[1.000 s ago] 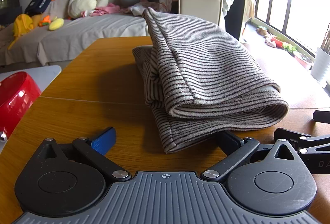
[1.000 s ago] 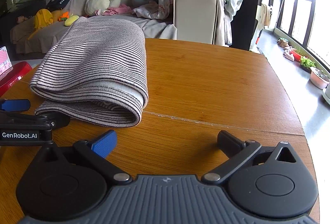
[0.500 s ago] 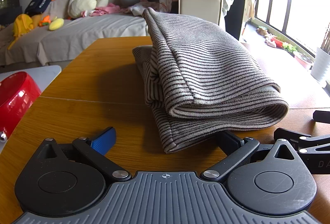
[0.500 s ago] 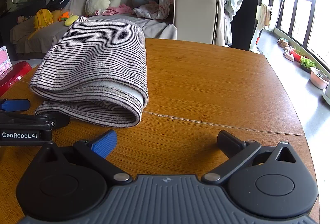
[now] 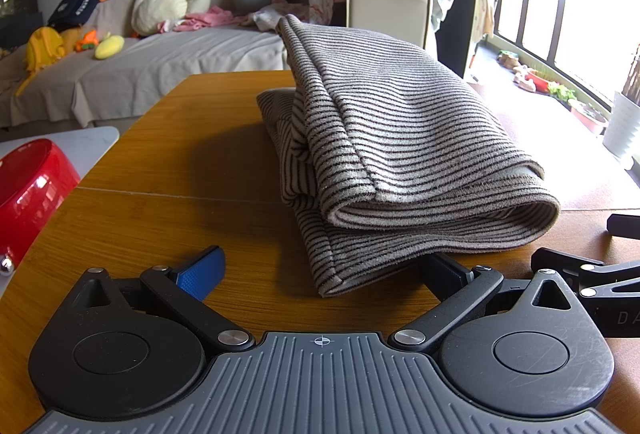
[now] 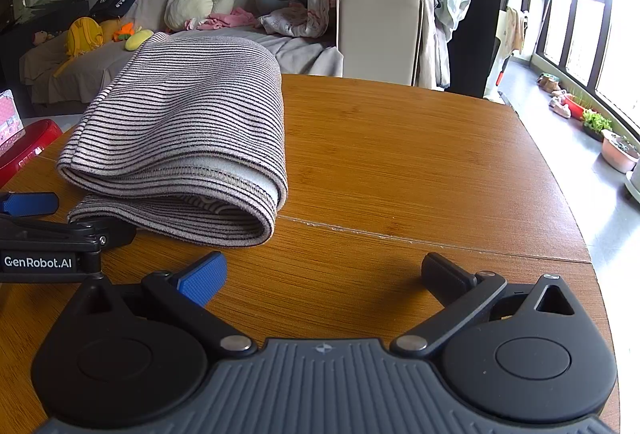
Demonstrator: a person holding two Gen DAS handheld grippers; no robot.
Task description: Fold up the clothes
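The striped garment (image 5: 400, 154) lies folded on the wooden bench (image 6: 400, 162), its long axis running from near to far, rounded fold end facing the cameras. The left claw (image 5: 324, 270) sits wide apart at the near edge, its right finger (image 5: 444, 272) tucked just under the cloth. The right claw (image 6: 320, 274) gapes over bare wood, right of the garment.
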